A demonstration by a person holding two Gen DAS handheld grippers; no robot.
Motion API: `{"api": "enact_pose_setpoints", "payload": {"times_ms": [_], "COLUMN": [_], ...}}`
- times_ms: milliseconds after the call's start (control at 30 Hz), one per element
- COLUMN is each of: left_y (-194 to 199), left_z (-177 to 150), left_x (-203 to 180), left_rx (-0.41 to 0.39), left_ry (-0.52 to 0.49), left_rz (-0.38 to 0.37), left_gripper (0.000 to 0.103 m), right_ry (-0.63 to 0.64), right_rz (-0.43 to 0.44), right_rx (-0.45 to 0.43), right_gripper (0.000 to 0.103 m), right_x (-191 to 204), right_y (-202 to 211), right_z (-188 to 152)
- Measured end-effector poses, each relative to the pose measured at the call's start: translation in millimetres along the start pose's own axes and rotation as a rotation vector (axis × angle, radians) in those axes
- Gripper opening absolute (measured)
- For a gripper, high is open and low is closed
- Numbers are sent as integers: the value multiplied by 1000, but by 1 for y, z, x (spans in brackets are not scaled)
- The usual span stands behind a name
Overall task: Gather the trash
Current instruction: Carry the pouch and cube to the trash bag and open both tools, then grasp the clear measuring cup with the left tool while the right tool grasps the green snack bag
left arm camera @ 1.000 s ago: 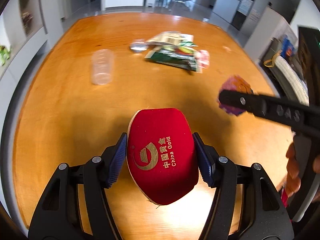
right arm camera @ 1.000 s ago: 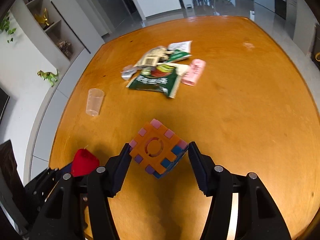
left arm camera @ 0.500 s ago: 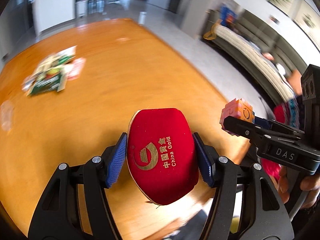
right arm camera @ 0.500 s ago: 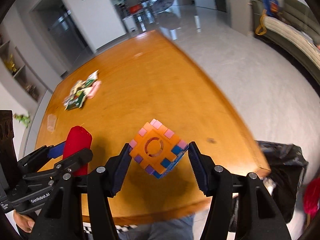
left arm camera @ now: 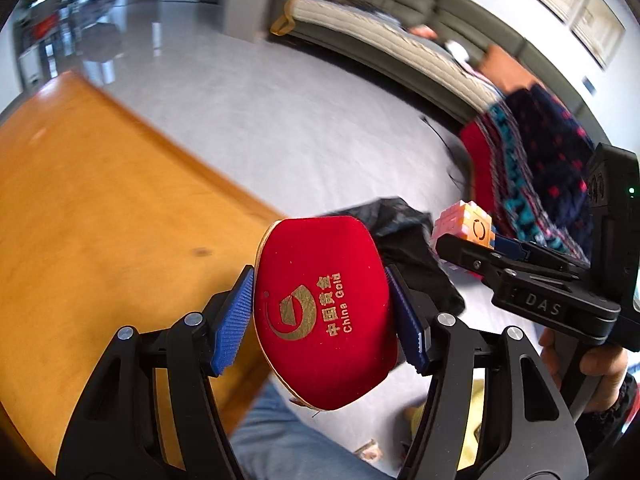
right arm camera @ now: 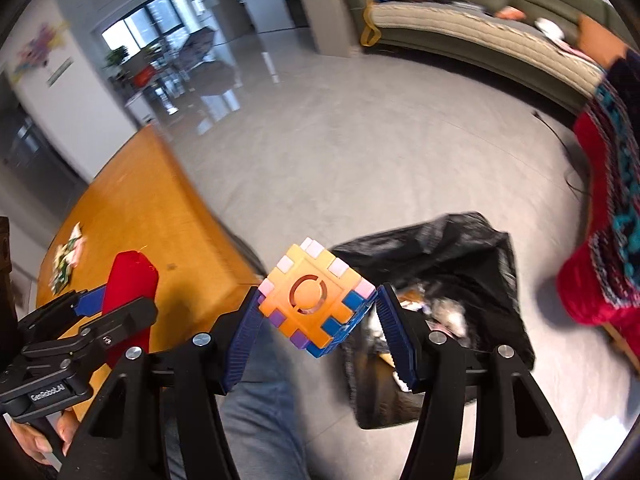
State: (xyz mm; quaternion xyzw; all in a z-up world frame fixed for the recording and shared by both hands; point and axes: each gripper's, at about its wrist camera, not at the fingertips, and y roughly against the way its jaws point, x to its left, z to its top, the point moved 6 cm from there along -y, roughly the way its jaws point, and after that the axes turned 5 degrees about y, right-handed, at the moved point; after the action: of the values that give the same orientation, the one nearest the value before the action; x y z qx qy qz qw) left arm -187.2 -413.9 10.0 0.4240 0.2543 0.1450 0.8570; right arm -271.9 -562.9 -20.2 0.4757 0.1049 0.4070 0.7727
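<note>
Both grippers have swung off the wooden table (left arm camera: 100,216) toward the black trash bag (right arm camera: 472,256) on the floor; left gripper (left arm camera: 320,312) clamps the red velvet case (left arm camera: 320,312), right gripper (right arm camera: 318,316) clamps the orange puzzle cube (right arm camera: 316,300), presumably poised for dropping in.

Your left gripper (left arm camera: 324,316) and right gripper (right arm camera: 318,314) tilt downward side by side — each clamped on its load.
</note>
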Motion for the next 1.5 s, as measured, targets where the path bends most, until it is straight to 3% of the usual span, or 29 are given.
{"api": "enact_pose_setpoints", "payload": {"times_ms": [267,300,367,433,567,1067,1200,1500], "left_y": [-76,-85,-103,-110,-109,-36,-9,52], "left_z": [-5,-9,-17,-22,-28,-10,-10,-26], "left_x": [-78,-85,-98,-99,-88,-7,29,146], "left_rx": [127,148,181,146,166,31,-21,-112], "left_ry": [-122,-147,-198,-211,-142,-16,37,241], "left_rz": [-55,-66,-40,16,-21,-4,20,152], "left_gripper": [63,66,95,97,97,97,97,97], "right_ry": [-169,-174,-182,-188,-190,19,121,323], "right_rz": [-142,-179,-283,-314,-276,-81,-18,123], "right_rx": [58,88,120,107,87,16,12,42], "right_gripper": [60,63,75,76,76,76,76,76], "right_x": [-96,-104,-120,-130,-129,13,67,190], "right_y": [-9,-14,-19,-18,-15,-14,-17,-39], "right_z": [-11,-12,-16,-19,-22,14,19,18]}}
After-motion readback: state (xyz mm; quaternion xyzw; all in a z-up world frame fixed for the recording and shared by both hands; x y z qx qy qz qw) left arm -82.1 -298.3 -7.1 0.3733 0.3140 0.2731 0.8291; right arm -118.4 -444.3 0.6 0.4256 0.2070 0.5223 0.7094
